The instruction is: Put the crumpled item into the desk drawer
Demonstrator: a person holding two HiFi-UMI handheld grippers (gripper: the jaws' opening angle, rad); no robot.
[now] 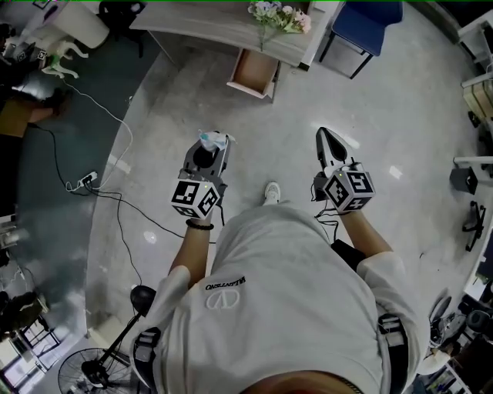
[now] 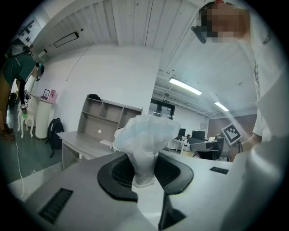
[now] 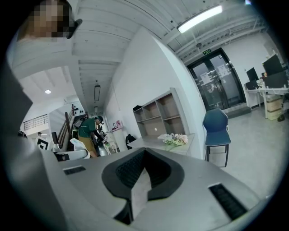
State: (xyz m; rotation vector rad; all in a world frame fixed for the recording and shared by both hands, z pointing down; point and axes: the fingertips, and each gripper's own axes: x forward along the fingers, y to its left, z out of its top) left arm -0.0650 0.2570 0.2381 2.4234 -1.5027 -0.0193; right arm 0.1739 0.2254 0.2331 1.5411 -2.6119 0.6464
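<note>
The crumpled item [image 1: 213, 141] is a wad of clear, pale-blue plastic, and my left gripper [image 1: 209, 151] is shut on it. In the left gripper view the crumpled item [image 2: 144, 137] stands up out of the left gripper [image 2: 143, 173], pinched at its lower end. My right gripper [image 1: 324, 135] is shut with nothing in it, level with the left one. The right gripper [image 3: 142, 168] points toward the desk. The desk [image 1: 223, 29] is ahead across bare floor, and its drawer [image 1: 254, 73] is pulled out open. Both grippers are well short of the drawer.
Flowers [image 1: 281, 15] lie on the desk top. A blue chair [image 1: 366, 23] stands right of the desk. Cables [image 1: 115, 196] and a power strip [image 1: 85, 181] lie on the floor at left. A fan [image 1: 100, 368] stands behind. A person in green [image 3: 88, 134] is far left.
</note>
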